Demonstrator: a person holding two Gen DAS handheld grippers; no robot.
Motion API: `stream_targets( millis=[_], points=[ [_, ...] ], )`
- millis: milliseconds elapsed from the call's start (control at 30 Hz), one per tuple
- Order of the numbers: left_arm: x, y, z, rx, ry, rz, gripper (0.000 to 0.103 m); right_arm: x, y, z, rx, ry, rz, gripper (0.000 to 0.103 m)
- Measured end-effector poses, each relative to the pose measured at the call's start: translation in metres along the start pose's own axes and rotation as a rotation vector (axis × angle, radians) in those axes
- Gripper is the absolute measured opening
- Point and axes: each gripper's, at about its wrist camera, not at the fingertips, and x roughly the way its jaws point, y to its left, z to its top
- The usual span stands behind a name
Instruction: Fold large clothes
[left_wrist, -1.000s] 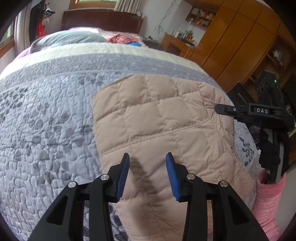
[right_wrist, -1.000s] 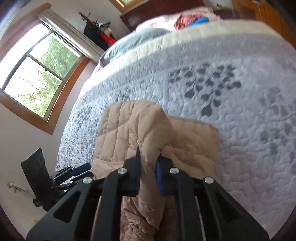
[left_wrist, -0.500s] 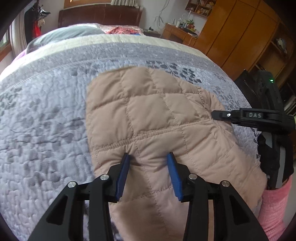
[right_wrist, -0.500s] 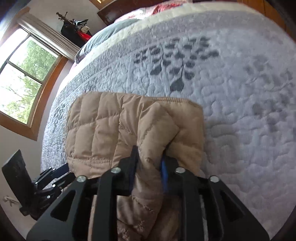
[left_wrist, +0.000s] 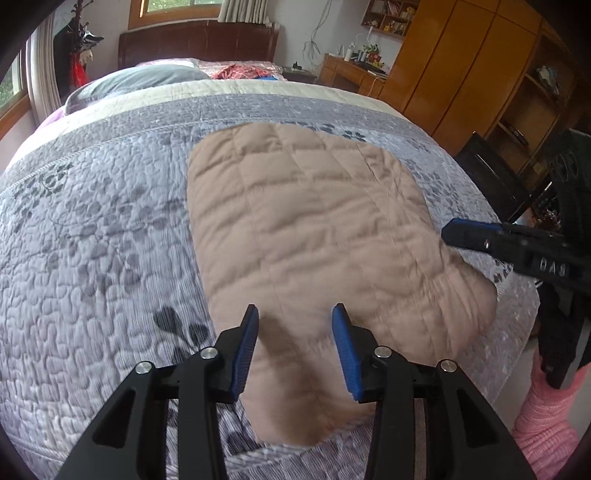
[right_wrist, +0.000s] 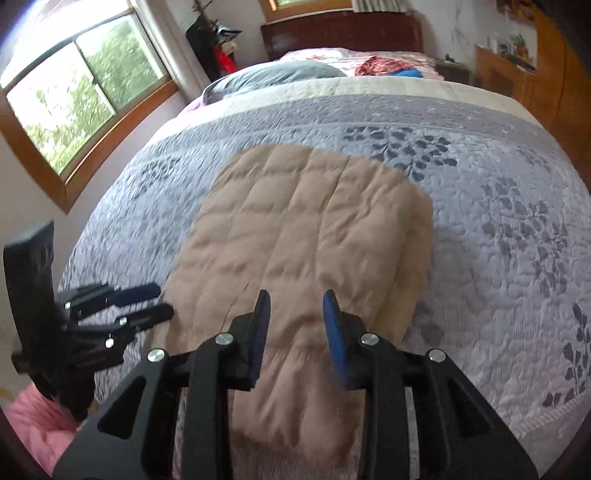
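Note:
A tan quilted jacket (left_wrist: 314, 229) lies folded into a rough rectangle on the grey patterned bedspread (left_wrist: 92, 240); it also shows in the right wrist view (right_wrist: 306, 236). My left gripper (left_wrist: 294, 325) is open and empty above the jacket's near end. My right gripper (right_wrist: 295, 314) is open and empty above the jacket's near end. The right gripper also shows at the right edge of the left wrist view (left_wrist: 465, 232). The left gripper shows at the left of the right wrist view (right_wrist: 147, 302).
Pillows and loose clothes (left_wrist: 236, 70) lie at the head of the bed by the dark headboard (left_wrist: 199, 44). Wooden wardrobes (left_wrist: 461, 62) stand to the right, a window (right_wrist: 74, 92) to the left. The bed's near edge (right_wrist: 546, 413) is close.
My right gripper has opened and let go of the jacket fold. The fold now lies flat on the jacket. Both grippers have drawn back toward the bed's near edge.

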Motion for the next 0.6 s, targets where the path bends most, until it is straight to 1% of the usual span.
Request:
stream_targets(
  millis=[167, 267, 400, 500, 600],
  points=[
    [0.014, 0.005, -0.005, -0.004, 0.022, -0.009, 0.043, 0.017, -0.001, -0.018, 0.0, 0.039, -0.047, 0.028],
    [0.024, 0.006, -0.009, 0.009, 0.041, -0.019, 0.044, 0.038, -0.013, -0.025, 0.032, 0.074, -0.016, 0.027],
    [0.036, 0.012, -0.011, 0.012, 0.052, -0.034, 0.044, 0.055, -0.017, -0.034, 0.053, 0.066, 0.002, 0.026],
    [0.039, 0.013, -0.013, 0.009, 0.048, -0.037, 0.044, 0.06, -0.02, -0.037, 0.066, 0.052, 0.01, 0.026],
    [0.039, 0.012, -0.013, 0.008, 0.045, -0.029, 0.044, 0.059, -0.02, -0.035, 0.069, 0.057, 0.011, 0.026]
  ],
)
